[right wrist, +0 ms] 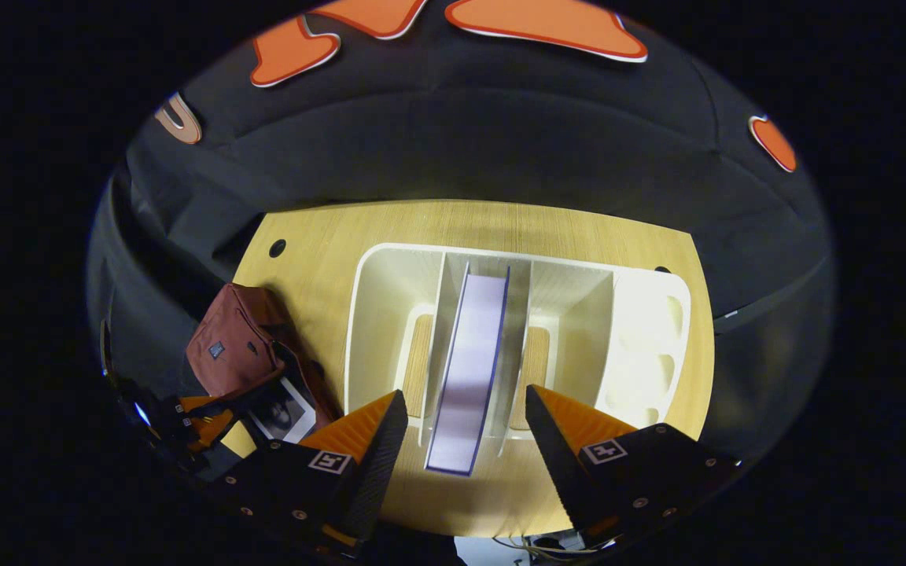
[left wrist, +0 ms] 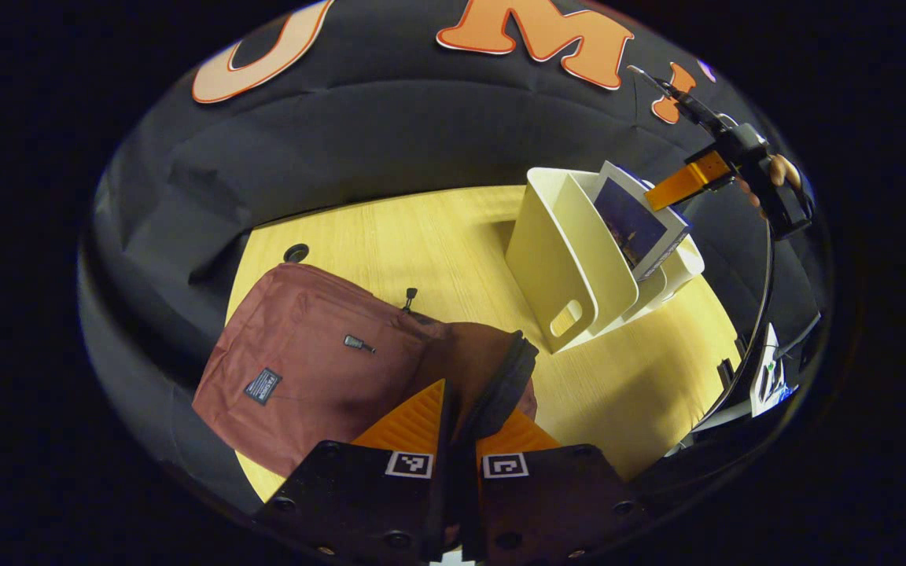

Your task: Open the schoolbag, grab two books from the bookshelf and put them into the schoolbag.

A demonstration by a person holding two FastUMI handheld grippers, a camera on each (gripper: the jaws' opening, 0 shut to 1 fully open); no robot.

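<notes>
A maroon schoolbag (left wrist: 303, 354) lies on the wooden table (left wrist: 437, 236). My left gripper (left wrist: 473, 401) is shut on the black-edged rim of its opening, holding it up. In the right gripper view the schoolbag (right wrist: 233, 338) gapes, and a book with a grey picture (right wrist: 284, 413) sits inside beside the left gripper (right wrist: 201, 424). A cream bookshelf (right wrist: 390, 314) holds one upright book (right wrist: 469, 346) in its middle slot. My right gripper (right wrist: 465, 391) is open above it, one finger on each side of the book's top edge. The left gripper view shows that book (left wrist: 634, 224) leaning in the bookshelf (left wrist: 555, 259) under the right gripper (left wrist: 650, 200).
The table has a round cable hole (left wrist: 296, 252) near its far left corner. A black cable and some pale equipment (left wrist: 767, 377) lie off the table's right edge. Black cloth walls close in behind the table.
</notes>
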